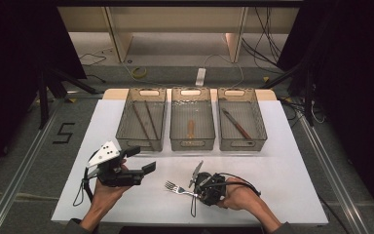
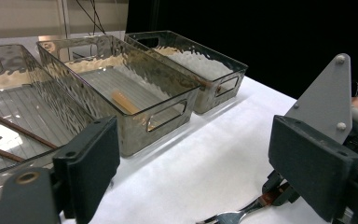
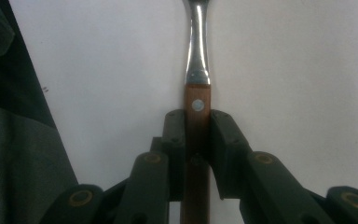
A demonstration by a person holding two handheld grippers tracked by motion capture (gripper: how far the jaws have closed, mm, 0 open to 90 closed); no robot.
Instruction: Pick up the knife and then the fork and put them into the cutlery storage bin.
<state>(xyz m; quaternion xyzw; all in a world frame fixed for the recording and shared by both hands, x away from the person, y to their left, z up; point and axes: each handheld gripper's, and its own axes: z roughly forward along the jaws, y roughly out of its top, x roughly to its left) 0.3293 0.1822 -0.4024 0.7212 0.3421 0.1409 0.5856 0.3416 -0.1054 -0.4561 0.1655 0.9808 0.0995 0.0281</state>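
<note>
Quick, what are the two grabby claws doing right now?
Left gripper: open, holding nothing, above the table.
Right gripper: shut on the fork, pinching its wooden handle.

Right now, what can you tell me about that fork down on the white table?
The fork has a shiny metal head and neck and a brown wooden handle with a round metal rivet. It lies flat on the white table in front of the three bins, tines pointing left in the high view. The right gripper is shut on the handle, one black jaw on each side.
</note>
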